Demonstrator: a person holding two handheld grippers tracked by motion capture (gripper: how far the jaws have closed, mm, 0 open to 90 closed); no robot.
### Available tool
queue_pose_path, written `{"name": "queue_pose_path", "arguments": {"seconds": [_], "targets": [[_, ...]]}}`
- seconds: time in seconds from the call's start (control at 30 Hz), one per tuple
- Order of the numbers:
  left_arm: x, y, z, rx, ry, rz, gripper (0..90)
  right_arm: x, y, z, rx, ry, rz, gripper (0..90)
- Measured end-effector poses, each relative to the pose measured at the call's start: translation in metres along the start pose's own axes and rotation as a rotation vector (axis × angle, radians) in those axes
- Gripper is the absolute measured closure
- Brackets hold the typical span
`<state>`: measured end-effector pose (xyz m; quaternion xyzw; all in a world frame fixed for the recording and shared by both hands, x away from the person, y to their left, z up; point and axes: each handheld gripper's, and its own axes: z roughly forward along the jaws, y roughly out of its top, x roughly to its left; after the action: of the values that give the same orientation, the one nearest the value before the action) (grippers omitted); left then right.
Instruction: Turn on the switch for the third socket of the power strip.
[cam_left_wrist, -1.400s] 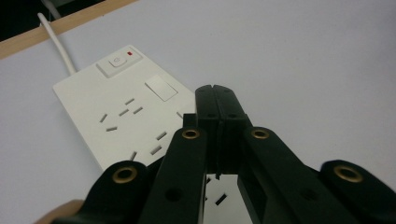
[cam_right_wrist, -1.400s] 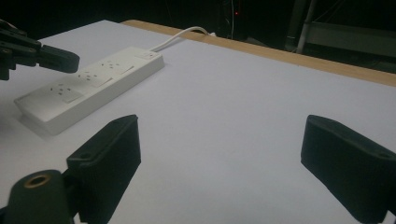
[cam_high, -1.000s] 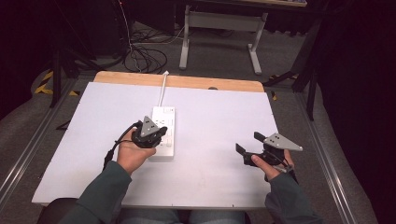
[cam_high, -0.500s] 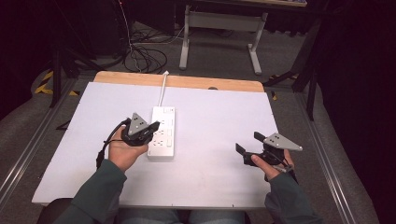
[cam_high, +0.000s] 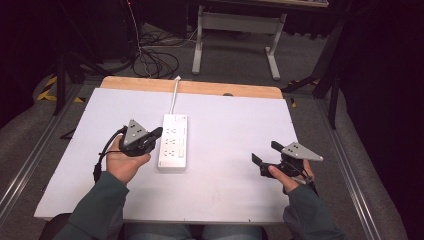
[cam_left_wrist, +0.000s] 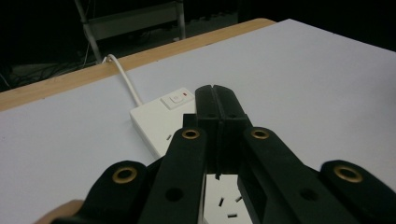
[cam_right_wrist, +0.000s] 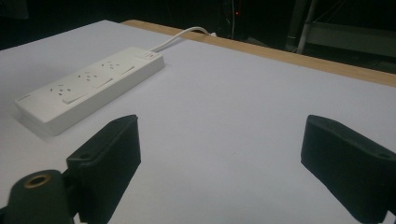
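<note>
A white power strip (cam_high: 173, 141) lies lengthwise in the middle of the white table (cam_high: 230, 125), its white cord (cam_high: 174, 98) running to the far edge. My left gripper (cam_high: 159, 132) hovers just left of the strip, jaws pressed together with nothing between them. In the left gripper view the shut jaws (cam_left_wrist: 215, 95) point over the power strip (cam_left_wrist: 159, 116), near its red-marked switch (cam_left_wrist: 177, 98). My right gripper (cam_high: 264, 154) rests at the right of the table, well apart from the strip, jaws wide and empty. In the right gripper view the pads (cam_right_wrist: 112, 149) frame bare table, with the power strip (cam_right_wrist: 88, 86) at upper left.
A wooden strip (cam_high: 190, 87) borders the table's far edge. Beyond it stand a desk frame (cam_high: 235, 30) and a tangle of dark cables (cam_high: 155, 60) on the floor. Metal rails (cam_high: 30, 160) run along both sides of the table.
My left gripper has drawn back to the left off the power strip and lifted slightly, still shut. The right gripper has stayed put.
</note>
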<state>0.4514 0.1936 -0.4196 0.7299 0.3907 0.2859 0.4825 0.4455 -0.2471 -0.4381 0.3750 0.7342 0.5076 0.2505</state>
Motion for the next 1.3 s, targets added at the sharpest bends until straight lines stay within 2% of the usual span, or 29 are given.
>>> {"name": "queue_pose_path", "arguments": {"seconds": [0.3, 0.87, 1.1, 1.3], "targets": [[0.009, 0.0, -0.016, -0.041, 0.018, -0.038, 90.0, 0.0, 0.0, 0.0, 0.001, -0.001, -0.001, 12.3], [0.032, -0.01, -0.063, -0.135, 0.089, -0.097, 90.0, 0.001, 0.0, -0.001, 0.002, -0.005, 0.001, 12.3], [0.039, -0.016, -0.075, -0.156, 0.118, -0.121, 90.0, 0.0, 0.0, -0.001, 0.0, -0.005, -0.001, 12.3], [0.041, -0.019, -0.082, -0.165, 0.129, -0.122, 90.0, 0.0, 0.001, 0.0, -0.002, -0.006, 0.002, 12.3]]}}
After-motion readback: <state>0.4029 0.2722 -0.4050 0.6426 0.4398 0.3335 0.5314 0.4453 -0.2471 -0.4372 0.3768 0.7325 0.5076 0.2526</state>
